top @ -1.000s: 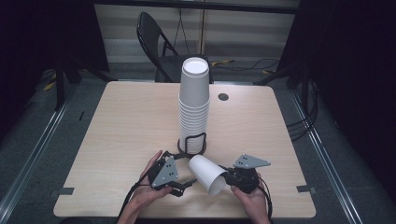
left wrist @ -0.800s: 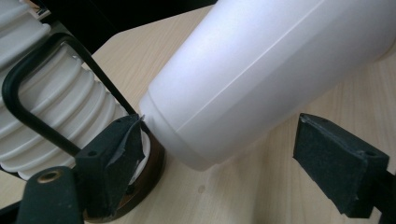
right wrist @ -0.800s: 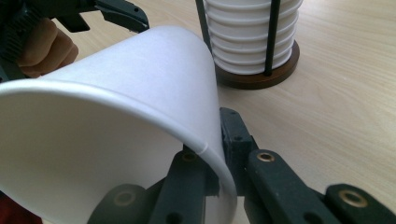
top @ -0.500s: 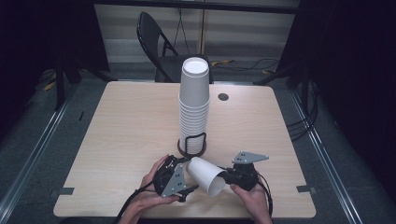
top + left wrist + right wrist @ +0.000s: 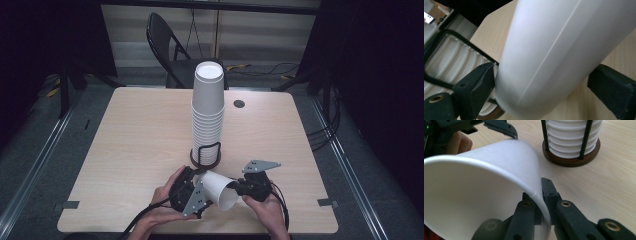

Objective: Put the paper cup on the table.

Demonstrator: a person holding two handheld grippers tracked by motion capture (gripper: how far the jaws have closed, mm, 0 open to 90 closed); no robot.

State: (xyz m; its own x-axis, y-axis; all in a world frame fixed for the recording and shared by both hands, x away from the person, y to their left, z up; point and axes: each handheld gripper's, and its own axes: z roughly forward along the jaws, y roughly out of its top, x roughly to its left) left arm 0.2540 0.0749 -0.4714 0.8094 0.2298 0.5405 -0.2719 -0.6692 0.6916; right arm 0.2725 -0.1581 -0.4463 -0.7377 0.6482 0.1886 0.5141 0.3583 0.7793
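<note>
A single white paper cup (image 5: 220, 187) lies on its side above the table's front edge, held between both grippers. My right gripper (image 5: 239, 190) is shut on the cup's rim (image 5: 534, 195), one jaw inside the mouth and one outside. My left gripper (image 5: 202, 182) straddles the cup's narrow closed end. In the left gripper view the cup (image 5: 549, 50) spans the gap and both fingers (image 5: 476, 82) touch its wall. A hand holds each gripper.
A tall stack of white cups (image 5: 207, 115) stands in a black wire holder (image 5: 205, 155) on a brown base, just beyond the grippers at the table's middle. The wooden table (image 5: 140, 130) has a dark grommet (image 5: 239, 104) at the back. A folding chair (image 5: 170, 45) stands behind.
My left gripper has slid right, onto the cup's closed end. The right gripper has kept its hold on the rim and has barely moved.
</note>
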